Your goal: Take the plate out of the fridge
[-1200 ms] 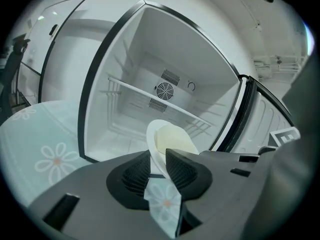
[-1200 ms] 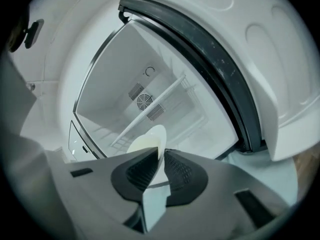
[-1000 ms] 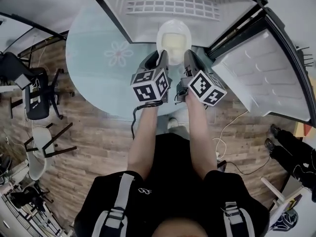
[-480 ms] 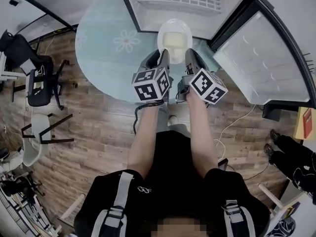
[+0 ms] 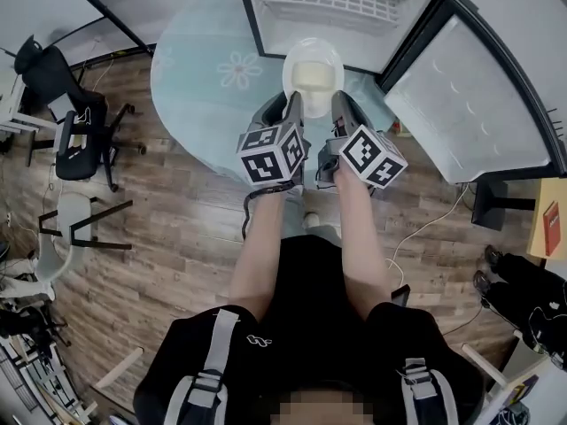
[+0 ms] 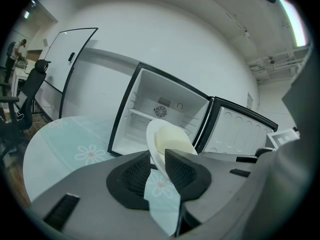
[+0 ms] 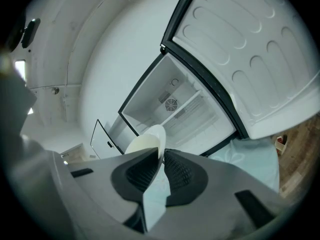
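Note:
A white plate [image 5: 312,73] with a cream-coloured inside hangs level in front of the open fridge [image 5: 345,7], outside its cavity. My left gripper [image 5: 291,102] holds the plate's near left rim and my right gripper [image 5: 341,102] holds its near right rim. In the left gripper view the plate [image 6: 170,140] stands edge-on between the ribbed pads of the left gripper [image 6: 159,160], whose jaws are closing on the rim. In the right gripper view the plate's [image 7: 145,143] thin rim is pinched between the pads of the right gripper [image 7: 161,160]. The fridge's shelves look bare.
The fridge door [image 5: 469,96] stands wide open to the right. A round pale green rug [image 5: 213,78] with flower prints lies on the wooden floor in front of the fridge. An office chair [image 5: 75,140] and a white chair [image 5: 62,237] stand at the left. A cable [image 5: 425,228] runs along the floor at the right.
Both grippers, still holding the plate, have drawn back from the fridge. The fridge and rug have slid towards the view's top and right.

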`<state>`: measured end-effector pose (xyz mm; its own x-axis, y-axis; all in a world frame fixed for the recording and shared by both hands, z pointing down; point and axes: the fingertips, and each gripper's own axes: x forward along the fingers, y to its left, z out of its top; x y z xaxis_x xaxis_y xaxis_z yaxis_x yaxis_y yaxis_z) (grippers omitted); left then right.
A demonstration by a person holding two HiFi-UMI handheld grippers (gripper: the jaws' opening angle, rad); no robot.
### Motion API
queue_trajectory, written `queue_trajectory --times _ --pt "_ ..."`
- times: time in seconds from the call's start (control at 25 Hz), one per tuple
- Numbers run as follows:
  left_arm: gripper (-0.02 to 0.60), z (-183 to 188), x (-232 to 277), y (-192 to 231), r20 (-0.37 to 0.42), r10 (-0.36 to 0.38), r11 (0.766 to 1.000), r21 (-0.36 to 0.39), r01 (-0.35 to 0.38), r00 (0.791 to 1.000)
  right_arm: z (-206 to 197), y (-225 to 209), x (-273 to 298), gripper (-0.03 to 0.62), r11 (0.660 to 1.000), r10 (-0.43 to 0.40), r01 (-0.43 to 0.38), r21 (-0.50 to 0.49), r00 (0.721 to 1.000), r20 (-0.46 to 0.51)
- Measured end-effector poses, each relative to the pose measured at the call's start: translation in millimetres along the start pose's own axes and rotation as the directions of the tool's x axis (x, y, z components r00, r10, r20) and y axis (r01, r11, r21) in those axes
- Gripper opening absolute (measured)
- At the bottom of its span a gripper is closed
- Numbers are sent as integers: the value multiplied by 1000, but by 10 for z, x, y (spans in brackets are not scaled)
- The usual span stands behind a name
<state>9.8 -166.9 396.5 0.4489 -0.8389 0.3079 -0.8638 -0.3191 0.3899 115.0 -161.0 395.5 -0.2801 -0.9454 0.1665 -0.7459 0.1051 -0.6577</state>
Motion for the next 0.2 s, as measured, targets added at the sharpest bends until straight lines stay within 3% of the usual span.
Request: queue_trajectory --times 0.2 --pt "86 -8 -87 -124 8 -4 1000 9 4 1000 62 12 -131 40 1000 9 -9 1 1000 10"
